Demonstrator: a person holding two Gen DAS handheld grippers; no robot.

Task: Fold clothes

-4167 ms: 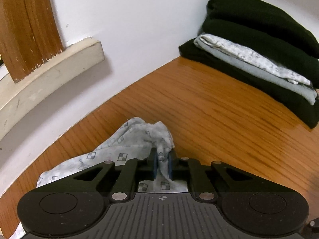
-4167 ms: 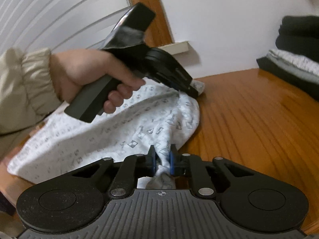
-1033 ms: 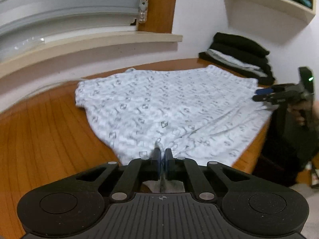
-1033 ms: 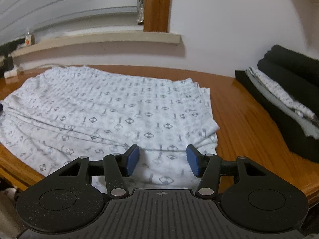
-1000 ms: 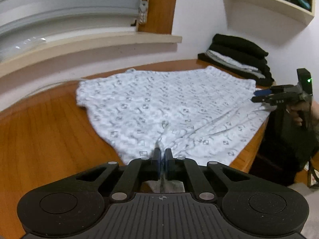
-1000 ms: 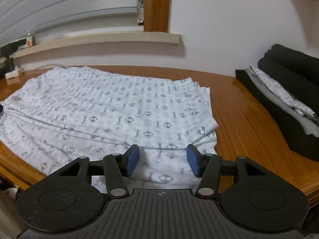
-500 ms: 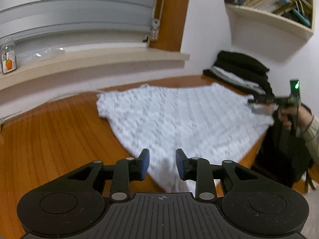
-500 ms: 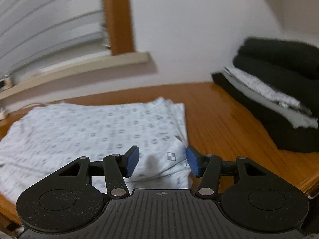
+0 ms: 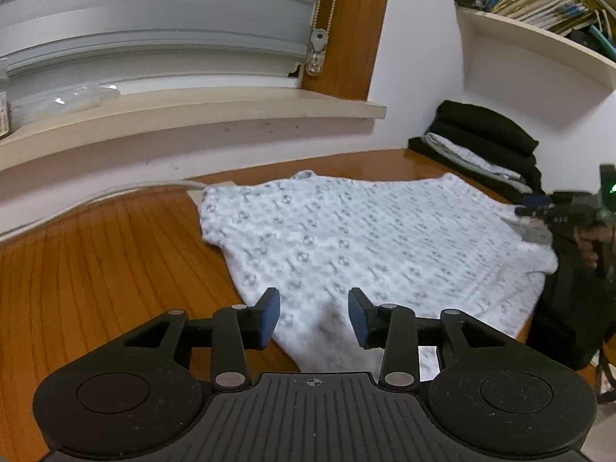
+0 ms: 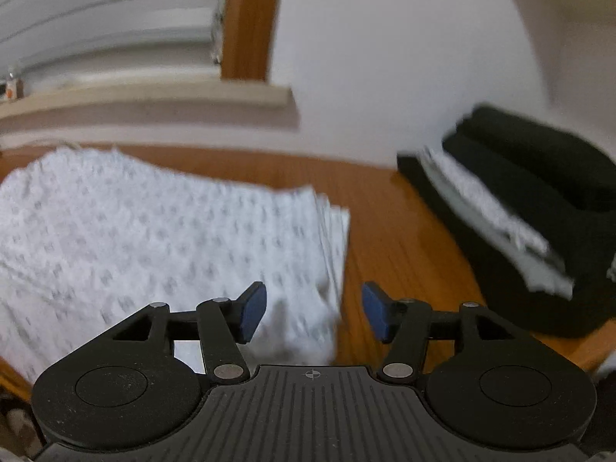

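Note:
A white garment with a small grey print (image 9: 365, 238) lies spread flat on the wooden table (image 9: 96, 254). My left gripper (image 9: 313, 317) hovers over its near-left corner, jaws opening, the cloth beneath them but not pinched. In the right wrist view the same garment (image 10: 154, 238) shows blurred. My right gripper (image 10: 313, 313) hangs above its near-right corner, jaws opening, gripping nothing. From the left wrist view the right gripper (image 9: 539, 208) appears at the far right, held by a hand (image 9: 589, 246).
A stack of folded dark and pale clothes (image 9: 481, 142) (image 10: 519, 208) sits at the table's far right against the wall. A windowsill (image 9: 192, 111) with a blind above runs behind the table. A bookshelf (image 9: 539, 23) hangs upper right. A dark bag (image 9: 569, 315) stands beyond the table's right edge.
My left gripper let go of the garment's corner, opened and drew back. The right gripper stayed open, rose and swung right, so the folded stack shows larger.

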